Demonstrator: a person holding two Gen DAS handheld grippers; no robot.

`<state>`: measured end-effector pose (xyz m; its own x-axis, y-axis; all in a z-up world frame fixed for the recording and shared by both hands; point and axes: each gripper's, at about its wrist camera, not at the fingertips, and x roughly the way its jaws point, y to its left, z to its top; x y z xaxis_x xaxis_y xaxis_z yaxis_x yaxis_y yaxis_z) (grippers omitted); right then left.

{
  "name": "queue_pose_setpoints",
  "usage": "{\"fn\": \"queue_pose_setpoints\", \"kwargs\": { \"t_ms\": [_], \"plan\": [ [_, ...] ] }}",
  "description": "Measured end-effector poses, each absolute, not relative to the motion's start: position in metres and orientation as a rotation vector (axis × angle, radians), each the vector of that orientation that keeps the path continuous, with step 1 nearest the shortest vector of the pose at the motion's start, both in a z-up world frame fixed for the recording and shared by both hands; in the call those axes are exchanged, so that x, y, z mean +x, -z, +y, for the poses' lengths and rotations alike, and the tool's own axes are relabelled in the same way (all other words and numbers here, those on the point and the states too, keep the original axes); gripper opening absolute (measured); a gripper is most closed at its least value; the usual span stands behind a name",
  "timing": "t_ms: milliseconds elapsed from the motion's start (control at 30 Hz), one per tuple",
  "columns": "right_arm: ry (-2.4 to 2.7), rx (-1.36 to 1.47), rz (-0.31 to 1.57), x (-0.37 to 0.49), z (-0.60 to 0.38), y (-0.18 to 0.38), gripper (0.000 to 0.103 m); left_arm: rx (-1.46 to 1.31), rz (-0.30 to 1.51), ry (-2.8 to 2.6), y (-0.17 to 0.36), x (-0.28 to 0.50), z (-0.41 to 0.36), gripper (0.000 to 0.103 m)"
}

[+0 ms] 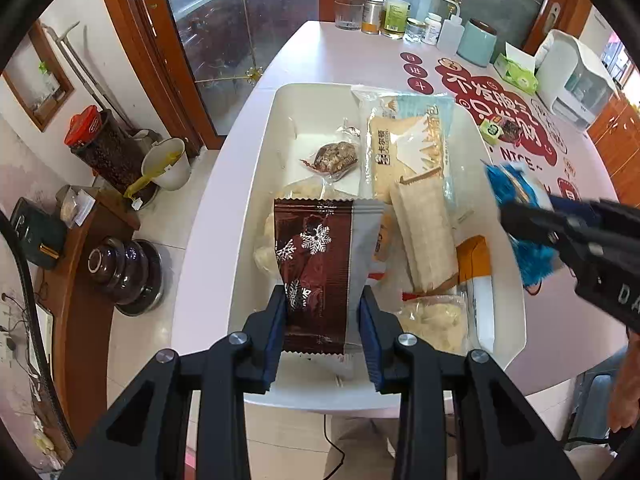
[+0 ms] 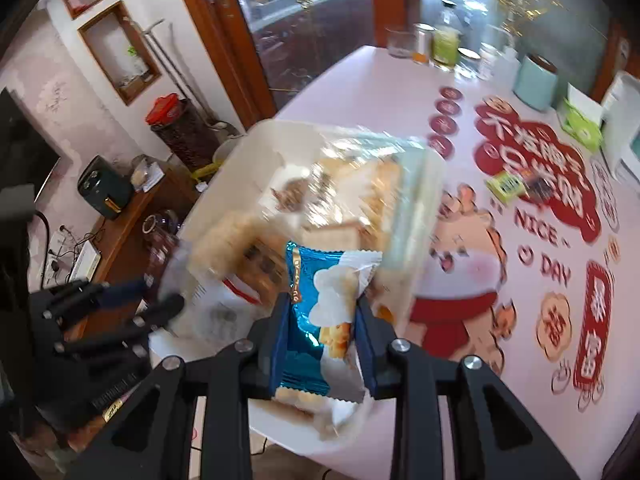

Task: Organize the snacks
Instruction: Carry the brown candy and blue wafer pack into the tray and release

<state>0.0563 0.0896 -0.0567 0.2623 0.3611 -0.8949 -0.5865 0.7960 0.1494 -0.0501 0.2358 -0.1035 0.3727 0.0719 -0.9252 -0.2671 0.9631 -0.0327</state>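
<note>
Two grippers, left gripper (image 1: 323, 316) clamping brown packet (image 1: 320, 264), right gripper (image 2: 322, 340) blue packet (image 2: 320, 312), above white tray (image 1: 256, 184)

Teal canister (image 1: 477, 45), glass tumbler (image 1: 349, 15), green tissue pack (image 1: 516, 69) — far table edge (image 1: 320, 56), red-lidded jar (image 1: 105, 148) on floor.

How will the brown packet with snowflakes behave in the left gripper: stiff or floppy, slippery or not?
The brown snowflake packet stands upright between the left gripper fingers, so it is probably fairly stiff and light. Its glossy film may be slippery. The crimped edges probably crumple under a hard squeeze.
</note>
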Motion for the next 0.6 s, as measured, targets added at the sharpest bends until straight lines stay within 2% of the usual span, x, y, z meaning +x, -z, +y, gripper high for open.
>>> {"fn": "queue_pose_setpoints", "kwargs": {
  "t_ms": [600],
  "plan": [
    [-0.742, -0.248, 0.996, 0.147, 0.183, 0.022, 0.031, -0.284, 1.126, -0.201, 0.097, 0.005, 0.253, 0.033]
  ]
}}
